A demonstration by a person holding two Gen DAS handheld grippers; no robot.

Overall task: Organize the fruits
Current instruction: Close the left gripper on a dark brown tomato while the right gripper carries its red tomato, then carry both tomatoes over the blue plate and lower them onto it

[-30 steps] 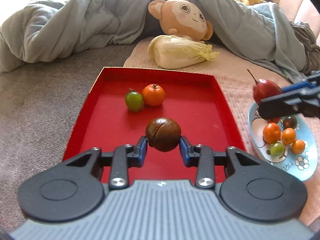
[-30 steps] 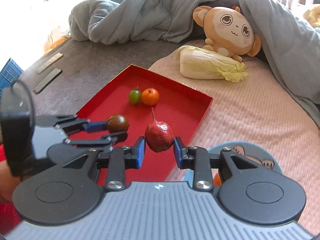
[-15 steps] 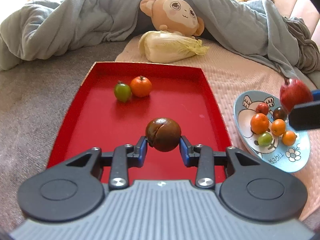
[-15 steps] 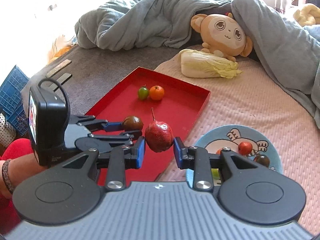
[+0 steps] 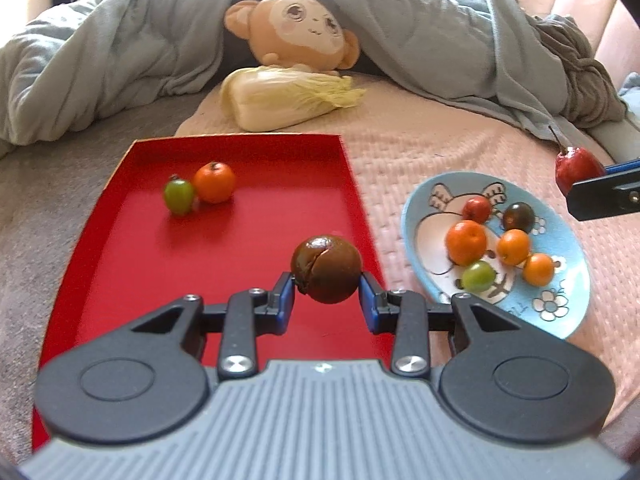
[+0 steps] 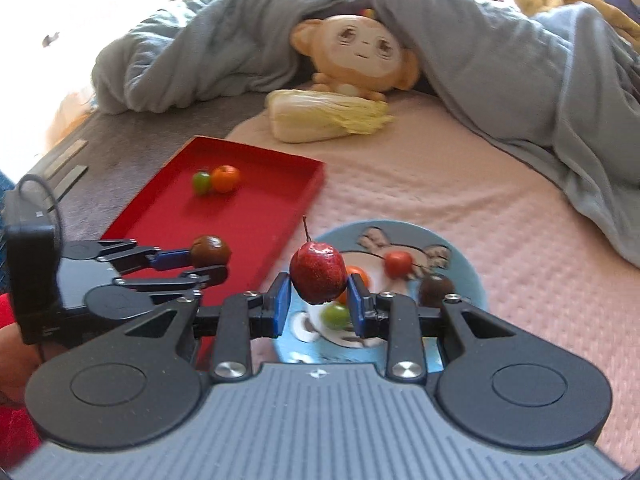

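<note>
Left gripper (image 5: 326,294): my blue pads are clamped on a dark brown fruit (image 5: 326,269), held above the near right part of the red tray (image 5: 248,152).
Right gripper (image 6: 318,302): my pads are clamped on a red stemmed fruit (image 6: 318,272), held over the near left rim of the blue plate (image 6: 476,276).
Red tray: lies on the bed where the grey cover (image 5: 36,208) meets the pink quilted blanket (image 5: 420,148); a green fruit (image 5: 178,196) and an orange fruit (image 5: 214,182) touch each other toward its far left corner.
Blue plate: rests on the pink quilted blanket just beside the tray's right edge; it carries a small red fruit (image 5: 476,209), a dark fruit (image 5: 518,217), three orange fruits (image 5: 466,242) and one green fruit (image 5: 478,276).
Hidden or cut off: in the right wrist view my gripper covers most of the plate's near half; in the left wrist view only the tip of my right gripper and its fruit show at the right edge. My left hand (image 6: 16,360) is cut by the frame's edge.
Hard to make out: both views are slightly blurred, and the plate's printed figure is only partly legible.
Surroundings: a cabbage (image 5: 288,96) lies past the tray's far edge, a plush monkey (image 5: 296,32) behind it, under a rumpled grey-blue duvet (image 5: 120,52).
</note>
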